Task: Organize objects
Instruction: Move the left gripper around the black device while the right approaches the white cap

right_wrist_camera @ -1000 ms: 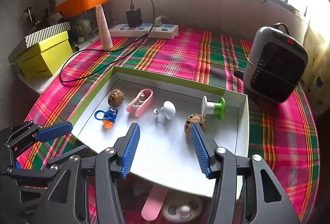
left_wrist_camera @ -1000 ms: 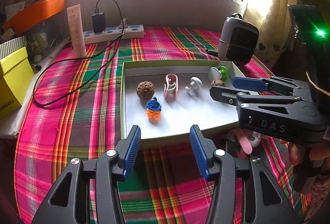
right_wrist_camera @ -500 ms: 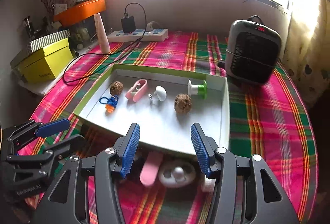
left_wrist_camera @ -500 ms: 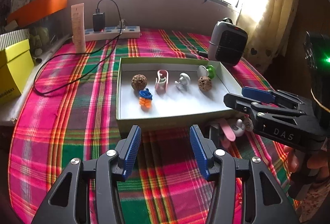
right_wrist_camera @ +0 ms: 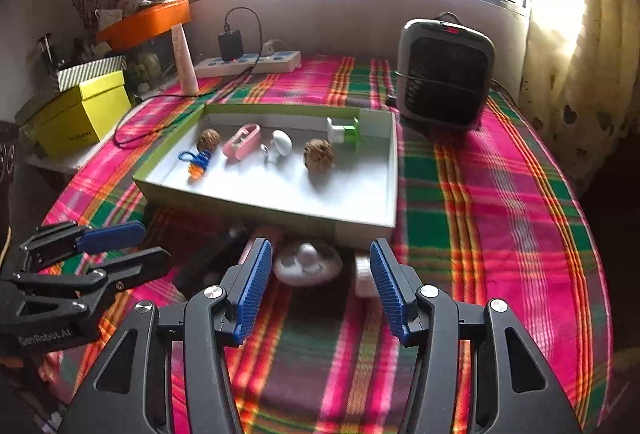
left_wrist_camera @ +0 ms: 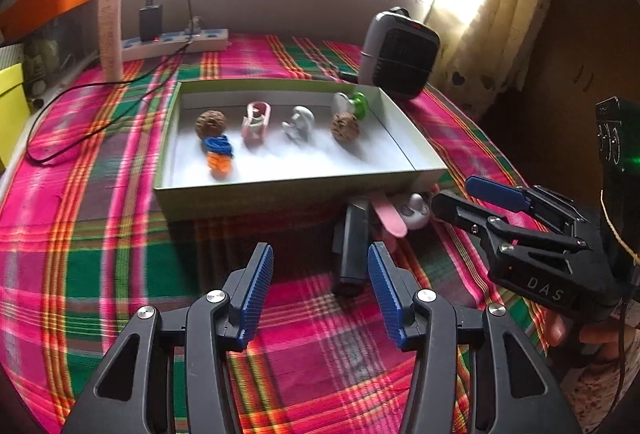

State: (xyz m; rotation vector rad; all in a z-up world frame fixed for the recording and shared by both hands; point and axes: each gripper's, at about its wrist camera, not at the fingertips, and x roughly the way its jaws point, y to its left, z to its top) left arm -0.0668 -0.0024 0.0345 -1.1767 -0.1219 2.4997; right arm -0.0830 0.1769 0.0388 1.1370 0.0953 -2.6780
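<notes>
- Hiding partly behind the near wall of the box lid tray (left_wrist_camera: 288, 196), a pink flat piece (left_wrist_camera: 390, 220), a white rounded case (right_wrist_camera: 308, 260) and a black slab (left_wrist_camera: 352, 246) lie on the plaid cloth (left_wrist_camera: 100, 234); the tray's wall cuts off their far ends, and blur keeps them from being told apart further.
- Inside the tray sit two brown nuts (right_wrist_camera: 318, 153), a pink clip (right_wrist_camera: 242, 141), a white hook (left_wrist_camera: 298, 122), a green-and-white spool (right_wrist_camera: 344, 129) and a blue-and-orange knot (left_wrist_camera: 219, 154), all soft with motion blur.
- Left tool (left_wrist_camera: 320, 290) stands open and empty above the cloth, near the black slab.
- Right tool (right_wrist_camera: 318, 286) stands open and empty, just short of the white case.
- "DAS" reads on the right tool's body in the left view; "GenRobot.AI" on the left tool's in the right view.
- Writing on the yellow box (right_wrist_camera: 80, 118) and on the cream tube (left_wrist_camera: 110, 34) is too small to read.
</notes>
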